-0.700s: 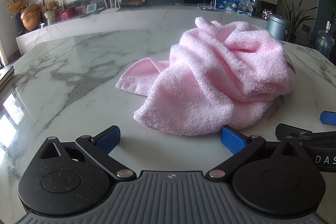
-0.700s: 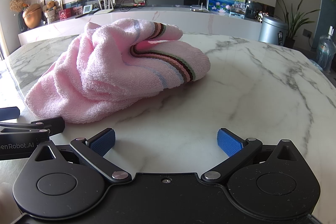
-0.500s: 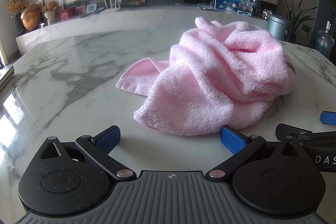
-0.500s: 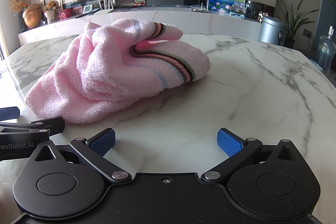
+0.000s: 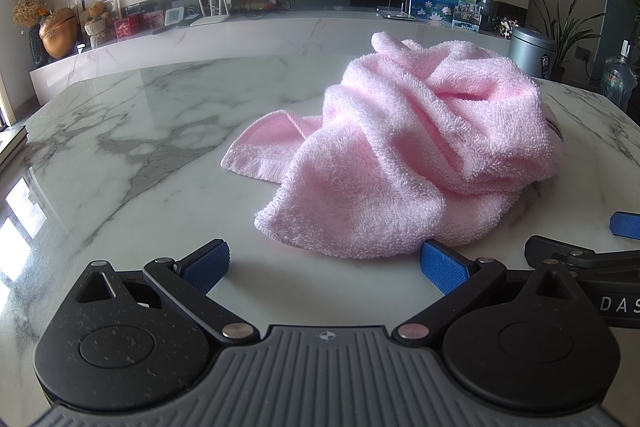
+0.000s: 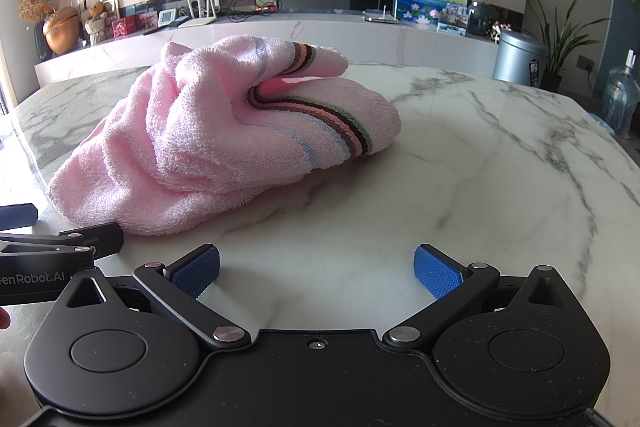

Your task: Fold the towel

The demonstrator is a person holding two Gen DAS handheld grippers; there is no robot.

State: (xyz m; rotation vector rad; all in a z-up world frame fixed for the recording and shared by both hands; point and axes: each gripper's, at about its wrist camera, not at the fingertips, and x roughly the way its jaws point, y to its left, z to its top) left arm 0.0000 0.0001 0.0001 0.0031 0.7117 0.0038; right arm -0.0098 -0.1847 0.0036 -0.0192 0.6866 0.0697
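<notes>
Pink towel (image 5: 404, 155) is seen crumpled at centre right on the marble table (image 5: 140, 147) (striped hem apparently folded under) | left gripper (image 5: 326, 267) is held wide, empty, low in frame | right gripper (image 6: 316, 269) likewise spread, nothing gripped, towel upper left.

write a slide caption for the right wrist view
Crumpled pink towel lies on the marble table, ahead and left of the open right gripper.

Bright daylight from left, table (image 5: 120, 155) glare, fisheye-bent edges.
</notes>
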